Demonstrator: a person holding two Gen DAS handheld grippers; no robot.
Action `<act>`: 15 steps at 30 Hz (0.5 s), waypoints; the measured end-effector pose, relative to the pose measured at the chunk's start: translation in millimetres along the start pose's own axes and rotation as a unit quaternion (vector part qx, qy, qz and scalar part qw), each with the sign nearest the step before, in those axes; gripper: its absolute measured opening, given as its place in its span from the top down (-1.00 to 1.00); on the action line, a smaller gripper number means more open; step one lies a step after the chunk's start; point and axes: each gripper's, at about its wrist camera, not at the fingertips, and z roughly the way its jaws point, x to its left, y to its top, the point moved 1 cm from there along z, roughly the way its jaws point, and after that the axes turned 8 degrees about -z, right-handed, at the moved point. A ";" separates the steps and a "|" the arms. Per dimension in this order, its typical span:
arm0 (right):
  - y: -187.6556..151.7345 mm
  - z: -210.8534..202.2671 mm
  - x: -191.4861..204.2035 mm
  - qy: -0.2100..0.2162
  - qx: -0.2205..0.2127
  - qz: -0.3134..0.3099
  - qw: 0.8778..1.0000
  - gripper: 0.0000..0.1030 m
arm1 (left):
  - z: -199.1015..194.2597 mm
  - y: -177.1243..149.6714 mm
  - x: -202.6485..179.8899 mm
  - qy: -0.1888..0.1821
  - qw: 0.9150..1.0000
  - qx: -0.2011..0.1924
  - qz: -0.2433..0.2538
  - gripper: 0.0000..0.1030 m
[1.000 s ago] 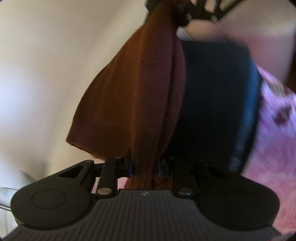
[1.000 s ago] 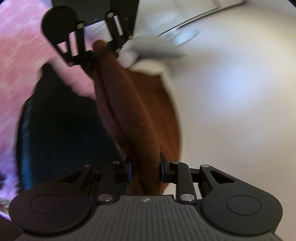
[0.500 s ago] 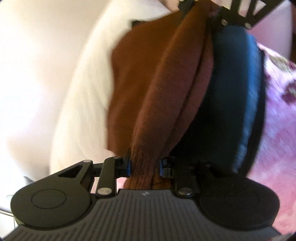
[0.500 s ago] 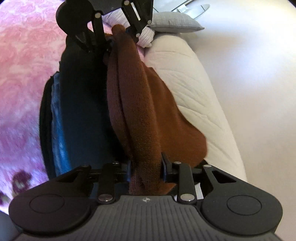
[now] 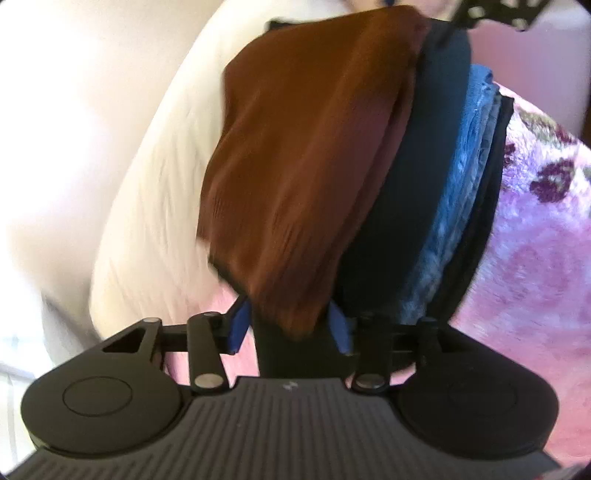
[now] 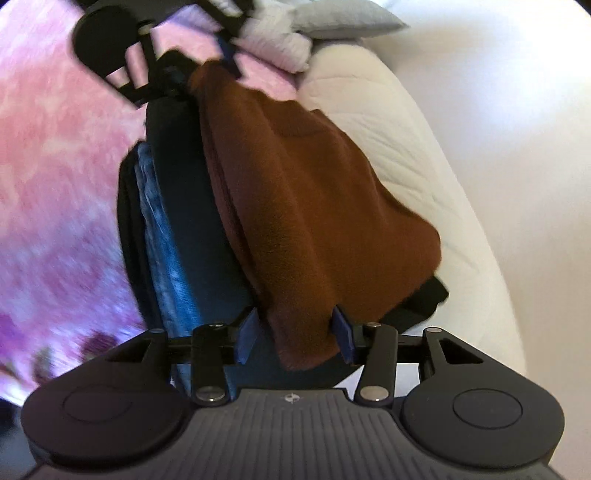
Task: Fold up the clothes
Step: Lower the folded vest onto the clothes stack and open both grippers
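A folded brown knit garment (image 5: 310,166) lies on top of a stack of folded dark and blue clothes (image 5: 454,206) on the bed. My left gripper (image 5: 290,326) is open, its blue pads on either side of the brown garment's near end. In the right wrist view the same brown garment (image 6: 317,221) rests on the stack (image 6: 173,236). My right gripper (image 6: 295,334) is open around its other end. The left gripper (image 6: 184,66) shows at the top of the right wrist view, at the garment's far end.
A pink flowered blanket (image 5: 535,236) covers the bed beside the stack. The white quilted mattress edge (image 6: 424,155) runs along the other side. Grey and white pillows (image 6: 332,18) lie at the far end in the right wrist view.
Both grippers lowered the brown garment onto the stack of clothes and opened. The garment went from hanging stretched between them to lying spread on the pile.
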 end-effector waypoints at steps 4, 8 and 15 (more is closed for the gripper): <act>5.8 -21.3 -14.0 0.020 -0.014 0.091 0.996 0.13 | -32.0 -11.8 23.5 -0.025 0.985 0.018 -0.172 0.17; 15.1 -25.7 -38.9 0.007 -0.046 0.190 0.981 0.18 | -40.5 14.4 47.3 -0.038 0.954 -0.011 -0.299 0.17; 16.9 35.6 -61.2 0.071 -0.002 0.264 0.962 0.30 | 3.1 37.1 23.9 -0.082 0.958 0.016 -0.274 0.19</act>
